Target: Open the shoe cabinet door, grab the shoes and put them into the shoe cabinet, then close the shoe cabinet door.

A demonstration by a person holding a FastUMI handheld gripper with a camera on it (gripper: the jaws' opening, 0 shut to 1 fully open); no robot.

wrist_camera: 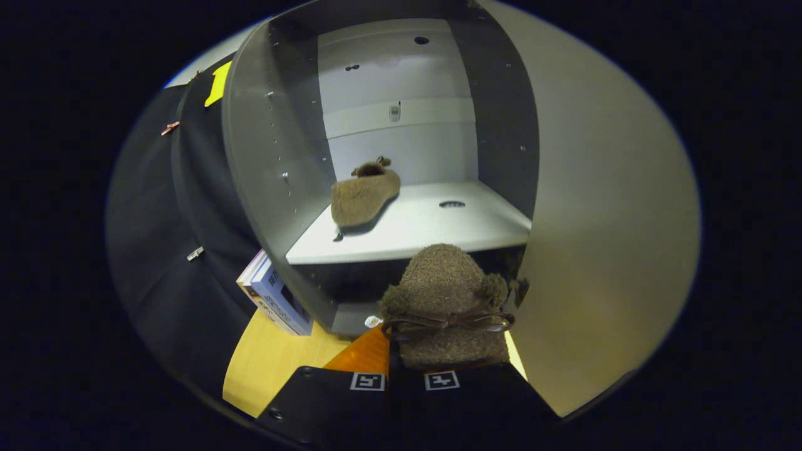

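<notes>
Tool clamped on second brown slipper, held just short of the open shoe cabinet. First slipper already on the shelf, left. Placing step; next: lift over shelf edge, set down right.

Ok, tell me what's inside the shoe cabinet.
On the white shelf inside the shoe cabinet lies one brown shoe. The second shoe, clamped in the gripper, hides part of the dark space below the shelf.
</notes>
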